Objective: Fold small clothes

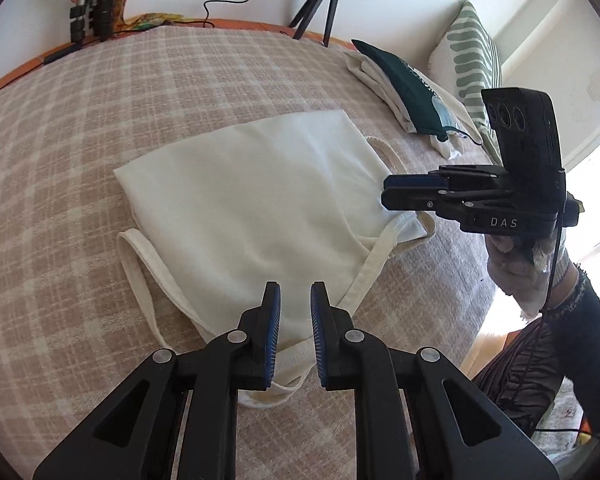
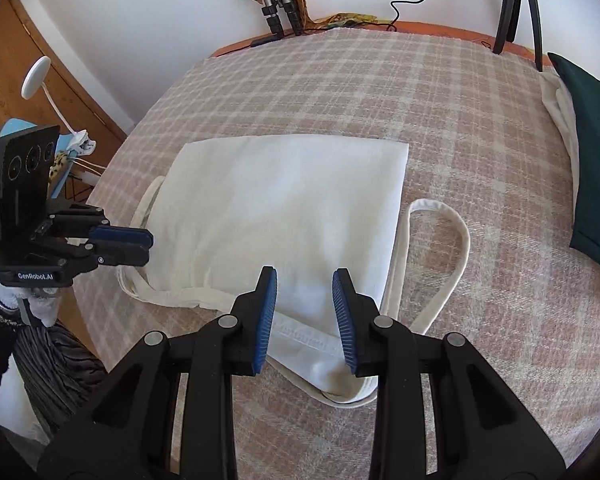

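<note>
The white camisole (image 1: 252, 200) is lying flat in the middle of the checked blanket (image 1: 100, 100), straps toward the person. This is looking like the start of a fold.

The left gripper (image 1: 296, 292) is hovering over the near strap end. Its jaws are standing only a sliver apart and gripping nothing. The right gripper (image 2: 305, 280) is hanging over the other near corner, jaws a little wider and likewise empty.

Next, each claw is probably needing to drop, pinch a near corner and carry it toward 12 o'clock.

In the right wrist view a loose strap loop (image 2: 456, 232) is trailing at 3 o'clock and may want tucking in. Bare blanket is lying open beyond the far hem. The stack of folded clothes (image 1: 412, 88) is sitting at 2 o'clock, well apart. The bed edge is running close by at 6 o'clock.
</note>
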Tool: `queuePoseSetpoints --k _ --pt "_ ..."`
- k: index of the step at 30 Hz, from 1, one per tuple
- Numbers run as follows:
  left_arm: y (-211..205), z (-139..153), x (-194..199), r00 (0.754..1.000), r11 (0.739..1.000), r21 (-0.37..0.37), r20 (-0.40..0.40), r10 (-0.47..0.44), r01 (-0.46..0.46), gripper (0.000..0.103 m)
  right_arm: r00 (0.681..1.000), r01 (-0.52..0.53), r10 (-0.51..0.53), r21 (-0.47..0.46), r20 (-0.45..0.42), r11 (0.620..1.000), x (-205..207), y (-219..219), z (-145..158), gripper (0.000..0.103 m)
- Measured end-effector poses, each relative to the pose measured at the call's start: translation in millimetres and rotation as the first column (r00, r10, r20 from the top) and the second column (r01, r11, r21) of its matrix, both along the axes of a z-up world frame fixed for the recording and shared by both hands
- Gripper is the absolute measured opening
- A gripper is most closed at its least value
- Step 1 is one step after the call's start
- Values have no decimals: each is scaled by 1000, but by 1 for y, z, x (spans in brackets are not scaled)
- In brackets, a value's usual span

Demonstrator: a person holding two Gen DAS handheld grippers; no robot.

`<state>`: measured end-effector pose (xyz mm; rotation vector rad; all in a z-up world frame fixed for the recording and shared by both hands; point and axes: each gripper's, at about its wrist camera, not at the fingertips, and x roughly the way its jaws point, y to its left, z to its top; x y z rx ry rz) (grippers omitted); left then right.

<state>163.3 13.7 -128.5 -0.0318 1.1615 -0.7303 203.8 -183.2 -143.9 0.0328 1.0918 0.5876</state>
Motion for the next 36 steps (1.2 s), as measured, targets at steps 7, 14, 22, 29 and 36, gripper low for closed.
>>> queuePoseSetpoints --k 7,14,22,29,36 --pt "-3 -9 -6 1000 1000 18 -7 -25 25 14 993 -103 104 20 -49 994 -4 21 -6 31" --pt "2 -6 -19 996 993 91 31 -83 80 14 967 -256 253 -123 -36 959 -48 18 -6 31" --pt "31 0 -48 989 983 112 -41 -145 148 14 972 -229 234 -163 8 960 -67 -13 6 31" --pt "88 25 -43 996 996 -26 7 88 -88 37 999 38 -38 7 25 999 -38 -64 24 51" --pt "117 1 -18 959 957 70 -3 283 -282 47 959 281 -283 -49 -32 958 9 -77 -7 51"
